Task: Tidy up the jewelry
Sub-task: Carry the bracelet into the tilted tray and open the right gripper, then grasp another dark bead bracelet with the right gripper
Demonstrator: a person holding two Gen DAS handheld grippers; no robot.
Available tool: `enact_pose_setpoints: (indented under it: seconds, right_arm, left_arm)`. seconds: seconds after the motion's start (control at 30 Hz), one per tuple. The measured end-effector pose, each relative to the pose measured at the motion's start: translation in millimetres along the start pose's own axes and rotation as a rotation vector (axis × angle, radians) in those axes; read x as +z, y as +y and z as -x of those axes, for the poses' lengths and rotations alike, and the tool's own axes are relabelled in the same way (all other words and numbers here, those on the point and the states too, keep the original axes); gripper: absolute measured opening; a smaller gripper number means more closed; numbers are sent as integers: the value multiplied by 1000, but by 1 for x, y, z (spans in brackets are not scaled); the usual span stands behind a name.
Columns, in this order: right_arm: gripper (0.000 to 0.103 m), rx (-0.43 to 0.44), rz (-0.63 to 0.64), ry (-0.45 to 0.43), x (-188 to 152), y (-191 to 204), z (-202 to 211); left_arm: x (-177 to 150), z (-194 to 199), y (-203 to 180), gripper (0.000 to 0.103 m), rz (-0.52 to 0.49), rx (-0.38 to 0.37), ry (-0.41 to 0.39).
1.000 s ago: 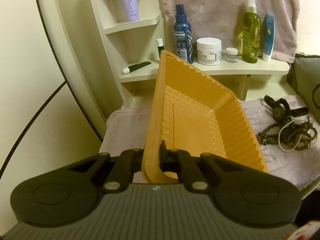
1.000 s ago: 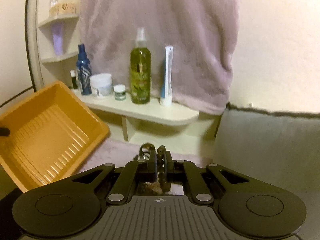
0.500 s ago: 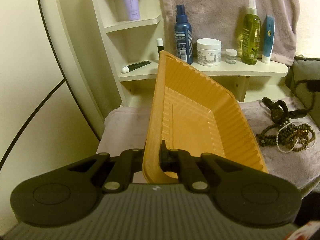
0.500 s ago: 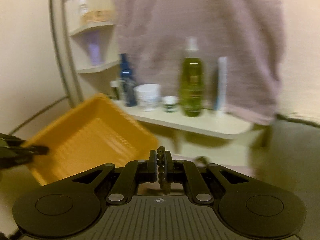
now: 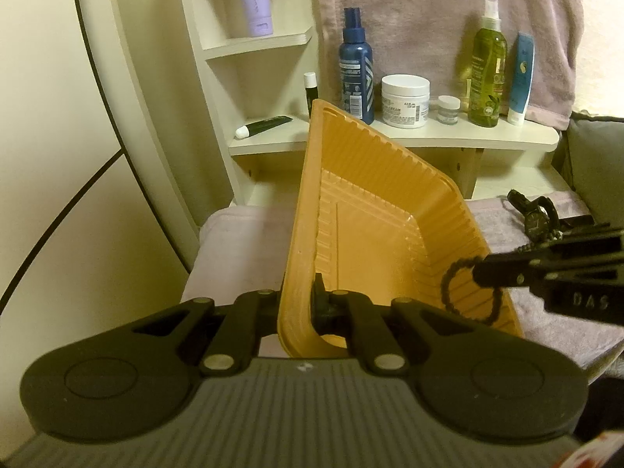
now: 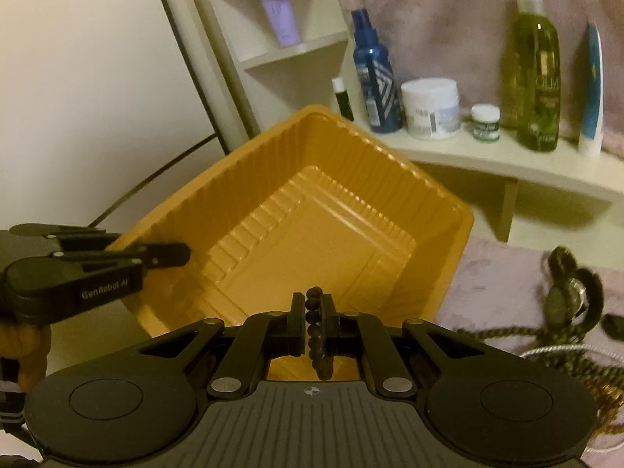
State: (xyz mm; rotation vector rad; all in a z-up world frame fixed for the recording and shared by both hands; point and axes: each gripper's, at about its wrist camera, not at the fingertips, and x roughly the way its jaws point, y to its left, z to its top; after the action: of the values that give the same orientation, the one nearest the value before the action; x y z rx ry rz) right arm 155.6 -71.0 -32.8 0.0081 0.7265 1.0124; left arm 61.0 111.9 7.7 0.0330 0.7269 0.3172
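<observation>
My left gripper [image 5: 298, 304] is shut on the near rim of an orange ribbed plastic tray [image 5: 374, 210] and holds it tilted up on its side. The tray [image 6: 312, 210] is empty inside. My right gripper [image 6: 314, 316] is shut on a dark beaded bracelet [image 6: 316, 335] and holds it over the tray's near edge. In the left wrist view the right gripper [image 5: 479, 273] reaches in from the right with the bracelet loop [image 5: 468, 290] hanging in front of the tray. A black watch [image 5: 536, 220] and a heap of bead necklaces [image 6: 565, 355] lie on the pink towel.
A cream shelf [image 5: 448, 134] behind the tray carries a blue spray bottle [image 5: 357, 70], a white jar [image 5: 405, 101], a small jar [image 5: 448, 109], a green spray bottle [image 5: 487, 70] and a blue tube [image 5: 520, 78]. A pink towel [image 5: 241, 241] covers the surface. A grey cushion [image 5: 596, 160] stands at right.
My right gripper has swung left with the bracelet, from beside the jewelry heap to over the tray. It now shows in the left wrist view. The left gripper and tray have held still.
</observation>
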Motion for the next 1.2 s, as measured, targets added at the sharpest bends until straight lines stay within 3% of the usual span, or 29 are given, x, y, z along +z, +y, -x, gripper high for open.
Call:
enact_pose_setpoints:
  seconds: [0.13, 0.2, 0.27, 0.43, 0.53, 0.7, 0.93, 1.2]
  right_arm:
    - [10, 14, -22, -5, -4, -5, 1]
    - [37, 0, -40, -31, -4, -9, 8]
    - [49, -17, -65, -62, -4, -13, 18]
    - [49, -165, -123, -134, -17, -38, 53]
    - [49, -323, -168, -130, -36, -63, 70]
    - [49, -475, -266, -112, -64, -102, 91]
    - [47, -518, -176, -92, -69, -117, 89]
    - [29, -538, -4, 12, -68, -123, 56]
  left_arm:
    - [1, -1, 1, 6, 3, -2, 1]
    - [0, -2, 1, 6, 4, -1, 1]
    - [0, -2, 1, 5, 8, 0, 4]
    - [0, -3, 4, 5, 17, 2, 9]
    - [0, -3, 5, 5, 18, 5, 6]
    - [1, -4, 8, 5, 17, 18, 6]
    - [5, -5, 6, 5, 4, 33, 7]
    - [5, -4, 4, 5, -7, 42, 12]
